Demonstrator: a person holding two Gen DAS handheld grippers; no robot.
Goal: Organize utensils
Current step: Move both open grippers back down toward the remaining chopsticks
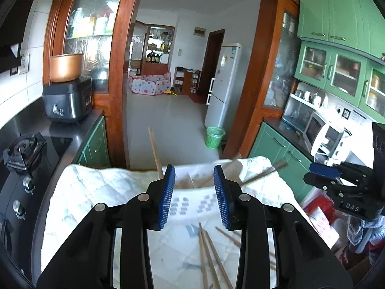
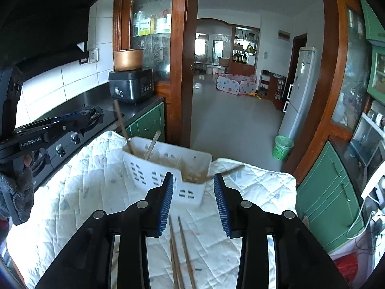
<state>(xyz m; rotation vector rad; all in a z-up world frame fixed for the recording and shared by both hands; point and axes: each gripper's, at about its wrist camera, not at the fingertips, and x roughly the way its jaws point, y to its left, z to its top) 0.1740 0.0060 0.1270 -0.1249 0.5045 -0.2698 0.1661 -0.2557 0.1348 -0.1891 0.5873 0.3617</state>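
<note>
A white slotted utensil basket [image 2: 154, 171] stands on a white quilted cloth [image 2: 79, 192] and holds several wooden chopsticks [image 2: 151, 144]. In the left wrist view the basket [image 1: 192, 202] is blurred, close under the fingers. Loose wooden chopsticks [image 2: 180, 252] lie on the cloth in front of the basket, also in the left wrist view [image 1: 209, 257]. One chopstick [image 2: 228, 169] lies to the right of the basket. My left gripper [image 1: 194, 197] is open and empty above the basket. My right gripper [image 2: 194, 200] is open and empty above the loose chopsticks.
A gas stove [image 1: 21, 149] and a black rice cooker [image 1: 68, 102] sit on the left counter. Green cabinets [image 2: 329, 200] and a white microwave [image 1: 324, 137] are on the right. A green bin [image 2: 282, 147] stands by the doorway.
</note>
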